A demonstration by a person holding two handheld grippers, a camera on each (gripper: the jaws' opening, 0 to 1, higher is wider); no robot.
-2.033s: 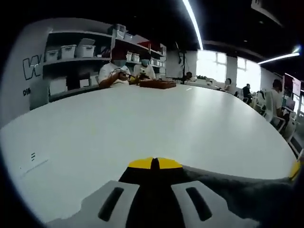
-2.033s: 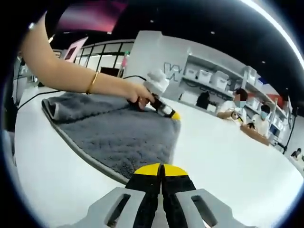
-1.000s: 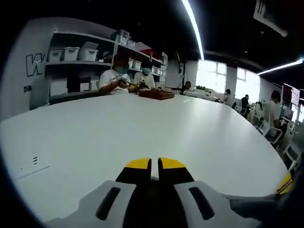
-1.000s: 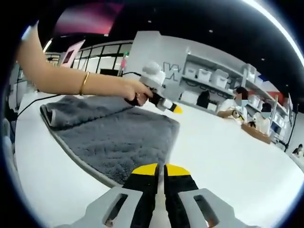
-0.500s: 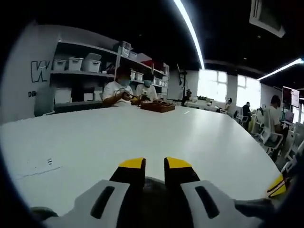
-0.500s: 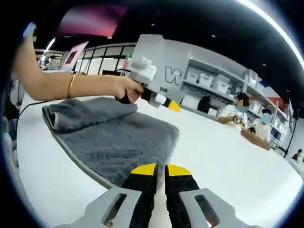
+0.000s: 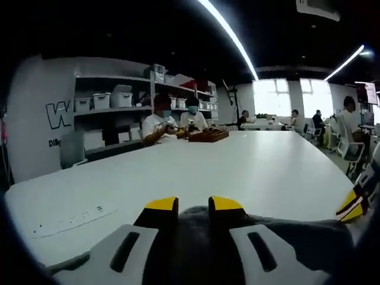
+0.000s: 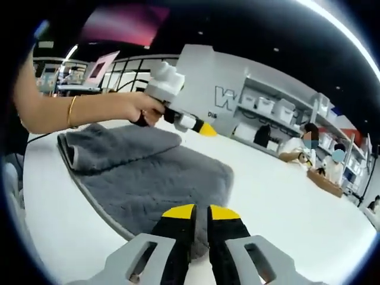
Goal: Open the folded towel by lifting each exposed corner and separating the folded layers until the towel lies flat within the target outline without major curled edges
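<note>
Grey towel (image 8: 148, 178) is spread on the white surface (image 8: 285, 202); both claws (left claw (image 7: 194, 205), right claw (image 8: 200, 211)) are held narrowly parted, empty.

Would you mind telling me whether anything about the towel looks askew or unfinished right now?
Yes. The grey towel is not flat: along its far side, beneath the raised left tongs, a layer remains folded over in a thick roll. The right tongs hover slightly open above its near edge.

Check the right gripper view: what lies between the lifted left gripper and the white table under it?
In the right gripper view, the grey towel lies there, its folded layer bunched beneath the left gripper, on the table. The gripper hangs apart from it.
</note>
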